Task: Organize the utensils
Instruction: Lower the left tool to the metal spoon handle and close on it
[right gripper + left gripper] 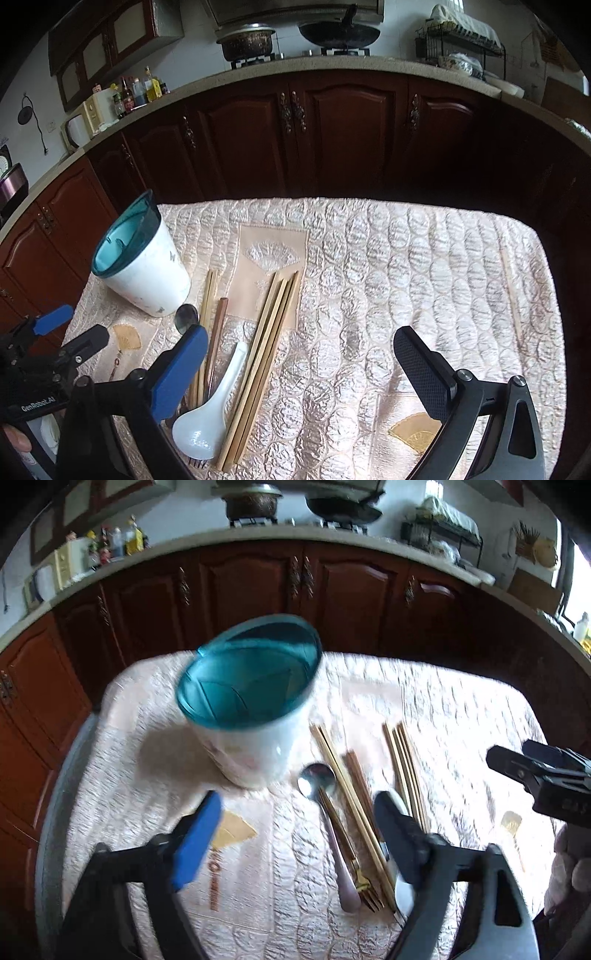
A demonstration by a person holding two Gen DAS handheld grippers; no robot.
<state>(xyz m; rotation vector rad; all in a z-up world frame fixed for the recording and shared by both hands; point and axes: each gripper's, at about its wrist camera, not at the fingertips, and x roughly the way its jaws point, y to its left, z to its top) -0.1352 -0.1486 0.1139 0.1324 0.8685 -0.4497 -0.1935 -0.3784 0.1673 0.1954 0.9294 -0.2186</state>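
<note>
The holder (pixel 142 266), a white cup with a teal rim and teal interior, stands on the quilted cloth (pixel 369 258) at the left side of the table. Nothing shows inside it.

The utensils lie flat on the cloth just right of the holder:
- A metal spoon (pixel 321 808) lies with its bowl near the holder's base.
- A fork (pixel 364 890) lies beside the spoon handle, tines toward the near edge.
- A dark brown chopstick pair (pixel 216 332) and a pale pair (pixel 208 295) lie beside the spoon.
- A white ladle (pixel 207 417) rests between these and a bundle of pale chopsticks (pixel 269 339).
- One single chopstick (pixel 511 291) lies well apart, near the right edge of the cloth.

The left gripper (pixel 295 838) hovers over the spoon and fork, jaws spread wide, gripping nothing. The right gripper (pixel 299 373) hovers over the cloth to the right of the bundle, jaws also spread wide and empty.

Dark wooden cabinets (pixel 332 122) run behind the table.
</note>
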